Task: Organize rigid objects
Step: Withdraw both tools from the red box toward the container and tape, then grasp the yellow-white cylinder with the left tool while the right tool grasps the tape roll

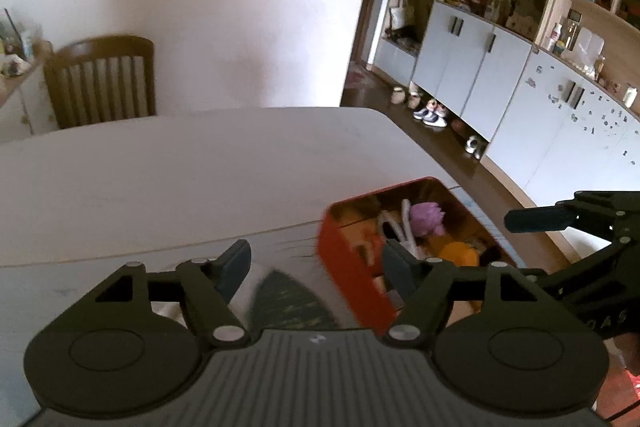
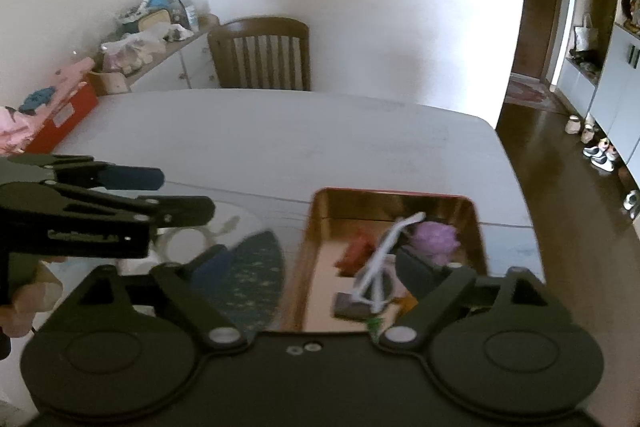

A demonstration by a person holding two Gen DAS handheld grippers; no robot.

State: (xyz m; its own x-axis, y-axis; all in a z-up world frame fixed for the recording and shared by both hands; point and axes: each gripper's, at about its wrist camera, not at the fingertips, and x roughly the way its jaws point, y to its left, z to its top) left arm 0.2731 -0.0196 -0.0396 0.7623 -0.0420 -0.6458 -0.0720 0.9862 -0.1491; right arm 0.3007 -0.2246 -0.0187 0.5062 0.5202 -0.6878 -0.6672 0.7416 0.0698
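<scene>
An open red tin box (image 1: 348, 267) (image 2: 400, 195) stands on the white table (image 1: 180, 167) (image 2: 280, 139). Inside lie a purple fluffy toy (image 1: 427, 218) (image 2: 435, 239), a white bent piece (image 1: 404, 227) (image 2: 380, 263), an orange item (image 1: 456, 253) and a red piece (image 2: 356, 253). My left gripper (image 1: 316, 263) is open and empty above the box's left wall. My right gripper (image 2: 316, 267) is open and empty above the box; it shows in the left wrist view (image 1: 536, 219). The left gripper shows in the right wrist view (image 2: 160, 187).
A dark green patterned fan-shaped object (image 1: 288, 303) (image 2: 252, 275) lies left of the box. A white ring-like item (image 2: 188, 239) lies further left. A wooden chair (image 1: 104, 79) (image 2: 264, 55) stands behind the table. A red box with pink things (image 2: 60, 111) sits at the left edge.
</scene>
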